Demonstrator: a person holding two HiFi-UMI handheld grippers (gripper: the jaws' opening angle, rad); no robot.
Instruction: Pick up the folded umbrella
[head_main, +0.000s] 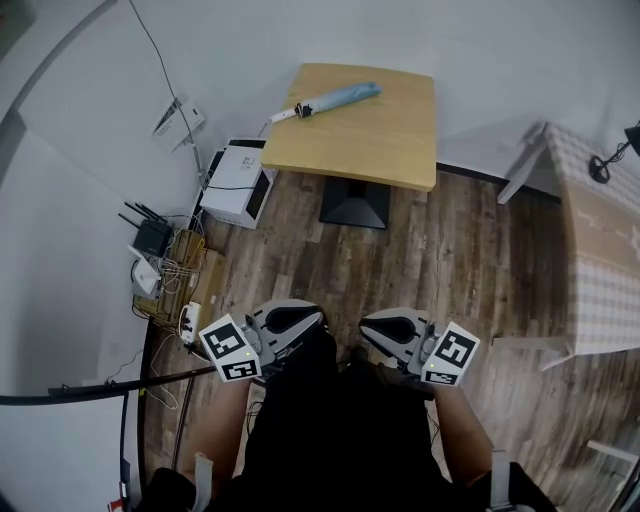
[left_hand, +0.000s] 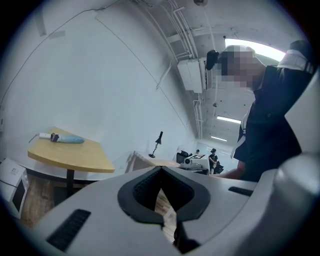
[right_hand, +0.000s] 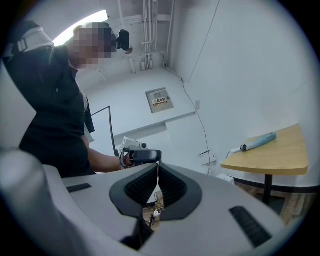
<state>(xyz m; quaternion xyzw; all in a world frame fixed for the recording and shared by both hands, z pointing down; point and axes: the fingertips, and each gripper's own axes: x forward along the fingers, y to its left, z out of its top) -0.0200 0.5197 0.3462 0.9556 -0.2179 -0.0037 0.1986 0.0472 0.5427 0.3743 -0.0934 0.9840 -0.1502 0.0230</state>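
Note:
The folded umbrella (head_main: 335, 100), light blue with a white handle, lies on the far left part of a wooden table (head_main: 390, 150). Both grippers are held close to my body, far from it and pointing towards each other. My left gripper (head_main: 318, 320) and right gripper (head_main: 366, 326) each have their jaws shut with nothing between them. In the left gripper view the umbrella (left_hand: 65, 138) rests on the table (left_hand: 80, 159) beyond the shut left gripper (left_hand: 161, 169). The right gripper view shows the umbrella (right_hand: 255, 142) to the right of the shut right gripper (right_hand: 158, 165).
A white box-like appliance (head_main: 237, 182) stands on the floor left of the table. A router and cables (head_main: 160, 260) lie by the left wall. A checked-cloth table (head_main: 600, 260) with a black lamp (head_main: 610, 160) stands at right. Wood floor lies between me and the table.

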